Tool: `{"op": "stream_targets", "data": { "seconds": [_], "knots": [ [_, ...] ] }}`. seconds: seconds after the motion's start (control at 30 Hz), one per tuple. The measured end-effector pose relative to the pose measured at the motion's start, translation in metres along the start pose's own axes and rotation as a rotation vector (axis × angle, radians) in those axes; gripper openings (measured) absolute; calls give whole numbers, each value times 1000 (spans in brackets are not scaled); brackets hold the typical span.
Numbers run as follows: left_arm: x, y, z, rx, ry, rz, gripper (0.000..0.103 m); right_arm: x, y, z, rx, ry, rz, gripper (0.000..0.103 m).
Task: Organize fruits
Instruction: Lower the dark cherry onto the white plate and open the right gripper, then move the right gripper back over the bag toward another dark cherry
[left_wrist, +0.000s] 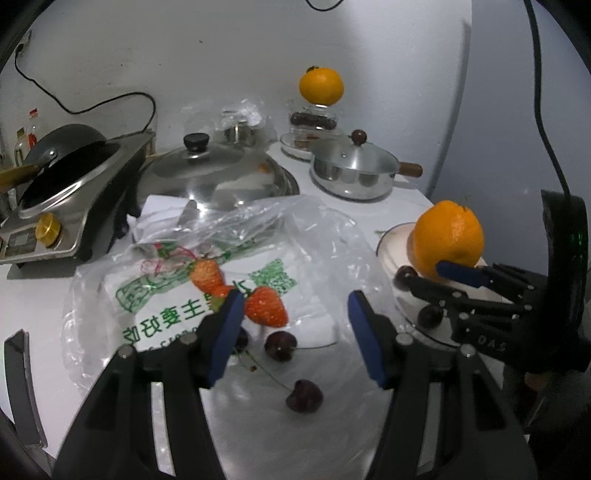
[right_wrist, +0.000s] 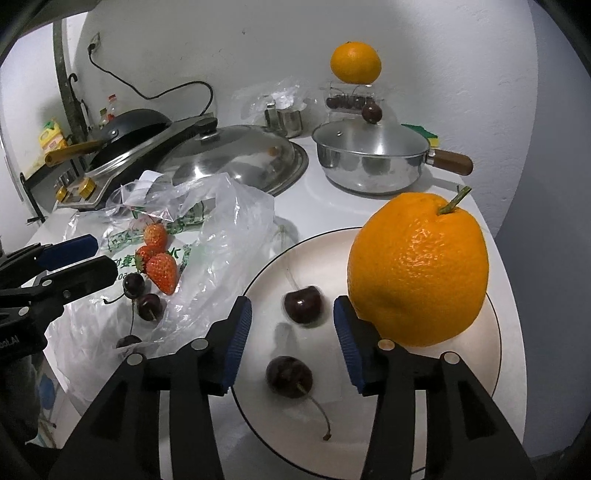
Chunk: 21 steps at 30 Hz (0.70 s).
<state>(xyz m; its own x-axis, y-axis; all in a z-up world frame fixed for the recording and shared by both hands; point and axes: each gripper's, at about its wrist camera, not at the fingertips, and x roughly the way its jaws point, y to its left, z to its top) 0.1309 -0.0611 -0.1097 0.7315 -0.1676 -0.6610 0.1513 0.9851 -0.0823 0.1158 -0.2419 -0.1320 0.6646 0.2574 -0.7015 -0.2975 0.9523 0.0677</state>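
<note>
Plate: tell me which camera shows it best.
The right wrist view. There the plate fills the foreground, with nearly its whole dark-lined rim, both cherries and the orange clear. The left wrist view shows only a far-edge sliver, largely hidden by the right gripper.

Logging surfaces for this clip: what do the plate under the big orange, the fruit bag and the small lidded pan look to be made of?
Plate: likely glazed ceramic, glossy cream with a thin dark rim line.
Fruit bag: thin clear plastic film, crinkled, with green print.
Small lidded pan: polished metal, probably stainless steel, given its mirror-like reflections; its handle and lid knob look like brown wood.
</note>
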Motion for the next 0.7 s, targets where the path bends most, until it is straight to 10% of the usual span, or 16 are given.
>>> {"op": "stream_targets", "data": {
  "seconds": [0.7],
  "knots": [
    [-47, 16, -15, -12, -54, 14, 60, -38, 36, -1, -41, -55, -10, 50]
  ]
}}
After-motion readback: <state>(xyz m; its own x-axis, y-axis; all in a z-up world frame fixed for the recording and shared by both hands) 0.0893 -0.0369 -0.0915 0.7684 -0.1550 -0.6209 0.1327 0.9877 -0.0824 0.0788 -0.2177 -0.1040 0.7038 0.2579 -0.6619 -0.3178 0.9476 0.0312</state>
